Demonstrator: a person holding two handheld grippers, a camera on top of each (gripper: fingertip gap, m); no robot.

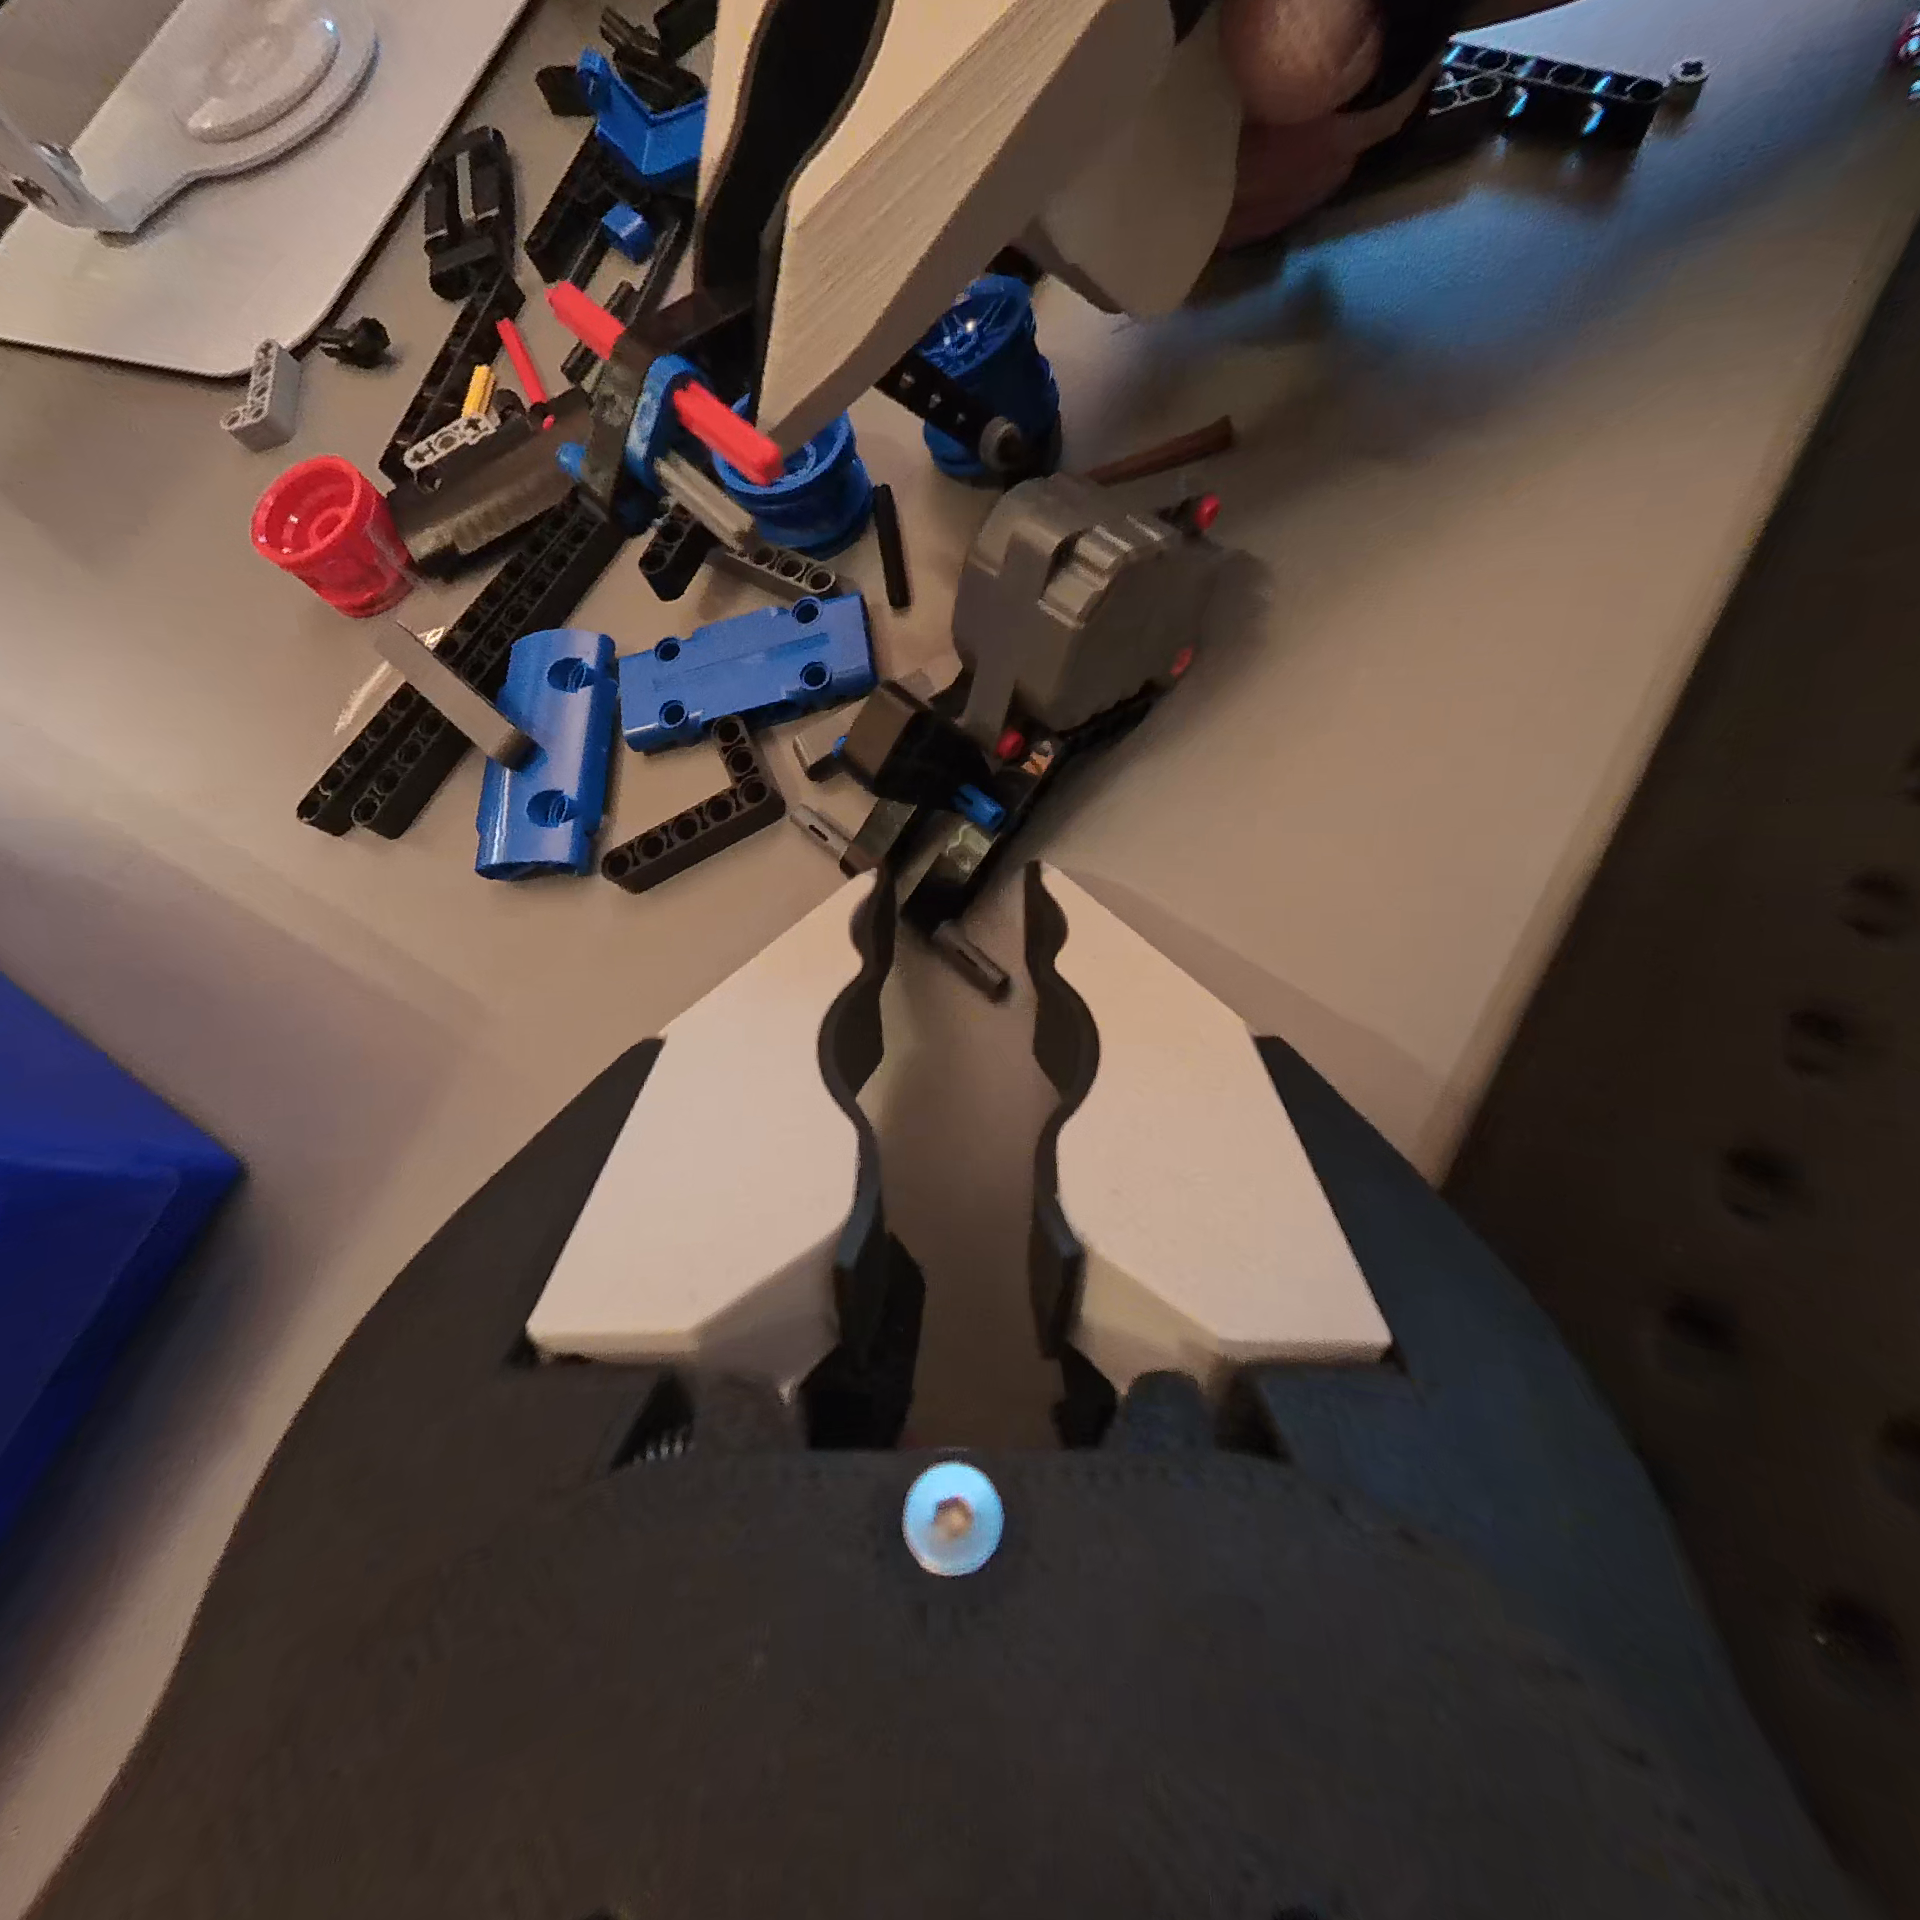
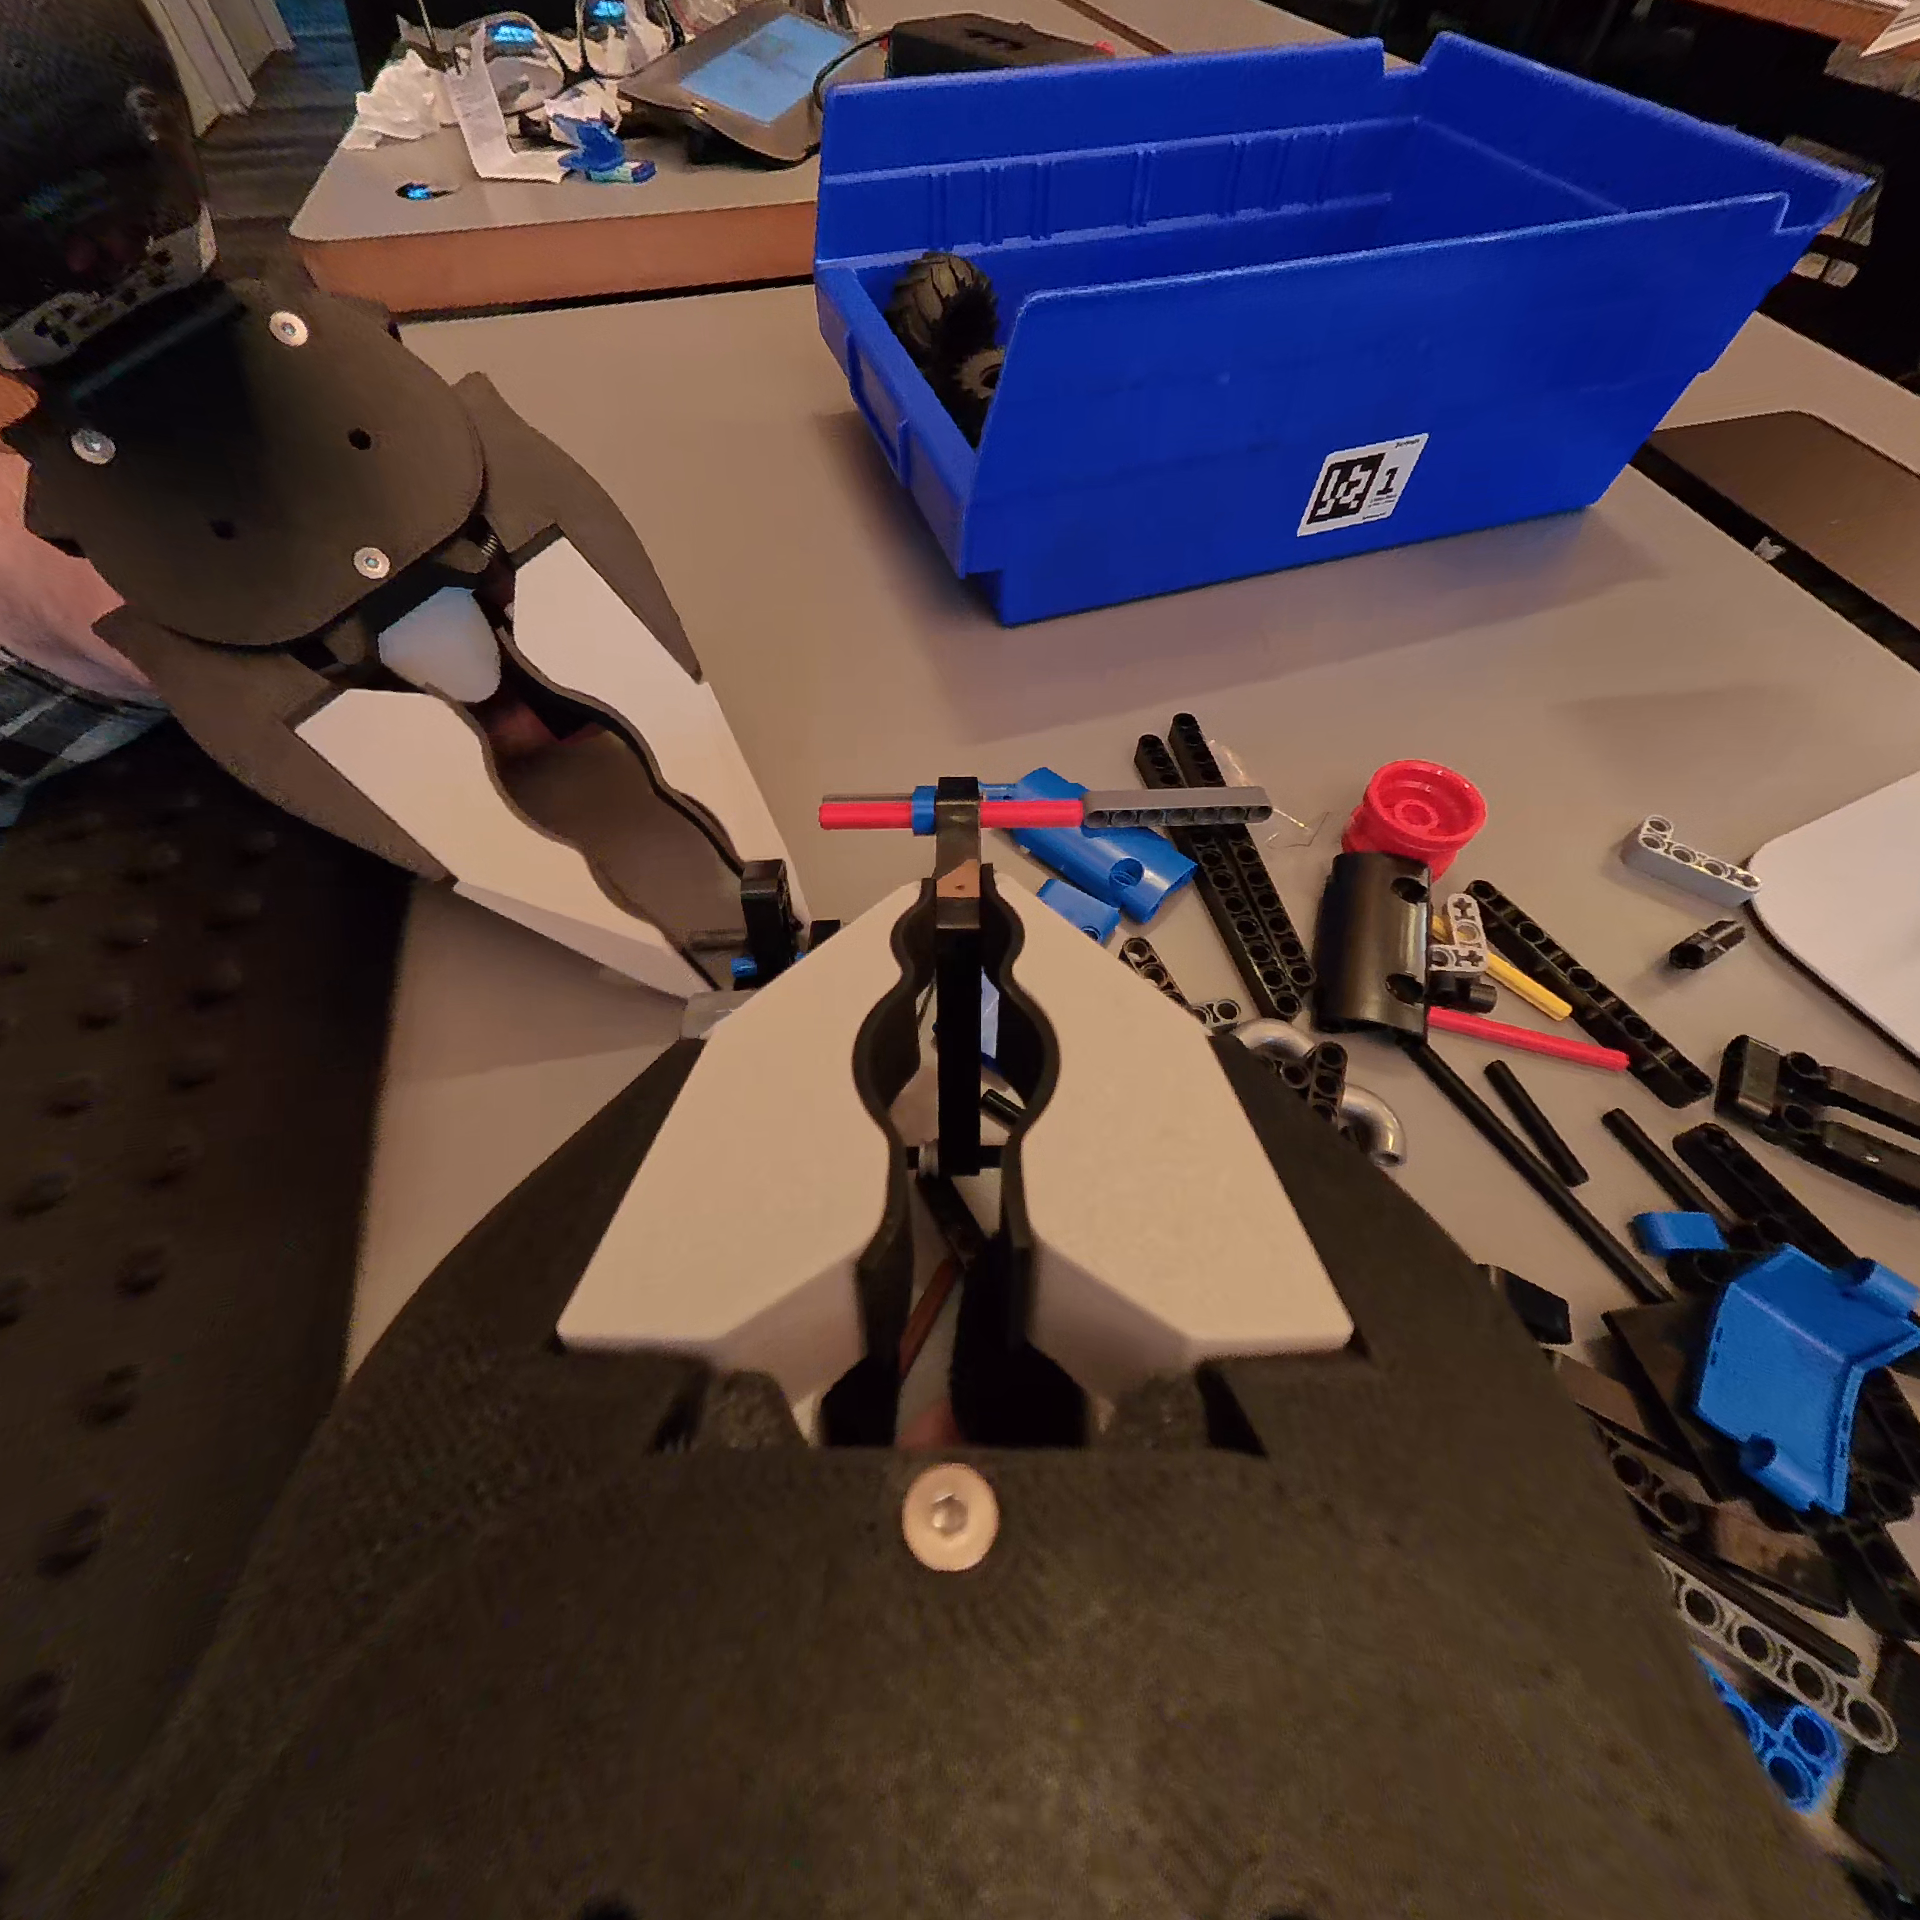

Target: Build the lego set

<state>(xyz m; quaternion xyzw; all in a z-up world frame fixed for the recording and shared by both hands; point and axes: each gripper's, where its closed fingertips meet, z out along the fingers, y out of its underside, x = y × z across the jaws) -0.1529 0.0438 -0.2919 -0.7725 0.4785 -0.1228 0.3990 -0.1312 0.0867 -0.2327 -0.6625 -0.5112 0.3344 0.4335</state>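
Grey table [image 2: 831, 665], blue bin [image 2: 1351, 343] beyond scattered lego parts [image 2: 1455, 987], right gripper [image 2: 958, 894] clamped on black beam [image 2: 957, 1039], left gripper [image 1: 961, 883] seemingly pinching grey-black assembly [image 1: 1039, 665], dim cluttered room.

My right tool [image 2: 958, 902] pinches a thin black beam [image 2: 957, 1039] upright between its fingers, with a red axle [image 2: 951, 814] crossing its top through a blue bush. My left tool [image 2: 774, 961] reaches in from the left, its tips around a small black and blue assembly [image 2: 767, 914]. Loose pieces litter the grey table [image 2: 831, 665] near a blue bin [image 2: 1299, 332].

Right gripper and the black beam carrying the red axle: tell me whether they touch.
Touching. The right wrist view shows the right gripper fingers clamped on the black beam, red axle crossing its top.
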